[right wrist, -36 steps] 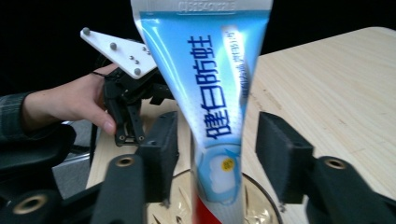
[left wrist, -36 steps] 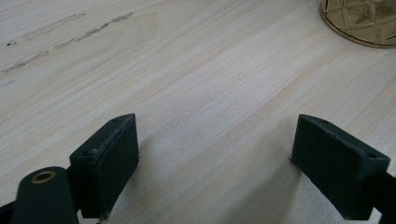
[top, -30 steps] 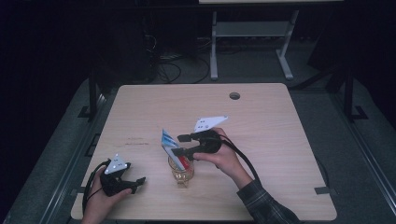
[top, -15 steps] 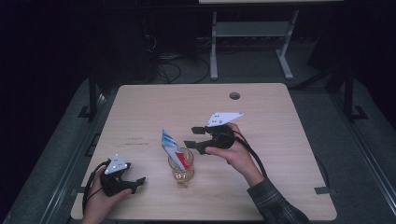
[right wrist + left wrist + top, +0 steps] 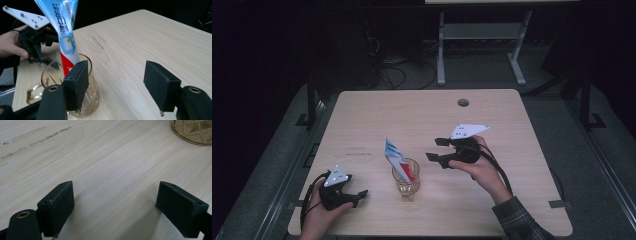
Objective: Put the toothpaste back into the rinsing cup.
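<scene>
A clear glass mug [image 5: 406, 184] stands on the wooden table [image 5: 412, 115] near its front edge, with a blue, white and red toothpaste tube [image 5: 396, 159] leaning upright inside it. My right gripper [image 5: 434, 149] hovers just right of the mug, pointing at it. Its jaws have just been opening and nothing is between them. In the right gripper view the mug [image 5: 51, 75] and tube [image 5: 65, 32] sit just beyond the left jaw of my right gripper [image 5: 117, 85]. My left gripper [image 5: 358, 196] rests open at the front left, and its own view shows the same gripper [image 5: 115, 205] over bare wood, with the mug's base [image 5: 192, 132] ahead.
A round cable hole [image 5: 463, 102] sits in the table's far right part. Behind the table stand a metal frame [image 5: 482, 35] and loose cables [image 5: 387, 70] on the dark floor. The table's front edge lies close to both hands.
The right gripper has drawn back to the right, away from the mug, with its jaws spread wider. The tube stays leaning in the mug. The left gripper has not moved.
</scene>
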### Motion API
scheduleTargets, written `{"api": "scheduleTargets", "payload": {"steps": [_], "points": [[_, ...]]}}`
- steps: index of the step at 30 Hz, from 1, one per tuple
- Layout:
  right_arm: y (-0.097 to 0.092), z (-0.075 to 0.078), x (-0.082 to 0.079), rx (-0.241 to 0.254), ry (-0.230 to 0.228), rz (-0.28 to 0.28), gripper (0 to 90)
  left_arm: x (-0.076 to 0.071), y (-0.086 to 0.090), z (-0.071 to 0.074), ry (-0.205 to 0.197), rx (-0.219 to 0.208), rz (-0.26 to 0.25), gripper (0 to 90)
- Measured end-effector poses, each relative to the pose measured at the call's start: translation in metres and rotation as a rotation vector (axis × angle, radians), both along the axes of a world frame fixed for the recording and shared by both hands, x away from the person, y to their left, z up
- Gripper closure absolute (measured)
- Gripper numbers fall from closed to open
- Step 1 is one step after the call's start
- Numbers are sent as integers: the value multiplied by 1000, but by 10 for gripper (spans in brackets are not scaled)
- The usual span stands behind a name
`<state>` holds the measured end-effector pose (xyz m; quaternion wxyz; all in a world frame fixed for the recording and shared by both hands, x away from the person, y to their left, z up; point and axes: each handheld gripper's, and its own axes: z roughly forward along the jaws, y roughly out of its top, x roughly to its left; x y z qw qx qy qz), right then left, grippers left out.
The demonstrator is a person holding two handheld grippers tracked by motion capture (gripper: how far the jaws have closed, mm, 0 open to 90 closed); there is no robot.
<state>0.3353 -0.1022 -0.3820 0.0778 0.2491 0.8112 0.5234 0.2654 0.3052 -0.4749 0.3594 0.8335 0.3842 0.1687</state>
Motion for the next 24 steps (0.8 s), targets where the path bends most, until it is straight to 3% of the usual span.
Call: {"api": "scheduleTargets", "payload": {"steps": [14, 24], "points": [[-45, -14, -13, -32, 8, -95, 324, 0, 0, 0, 1, 3, -2, 138], [-74, -32, -22, -62, 46, -160, 290, 0, 0, 0, 1, 3, -2, 138]]}}
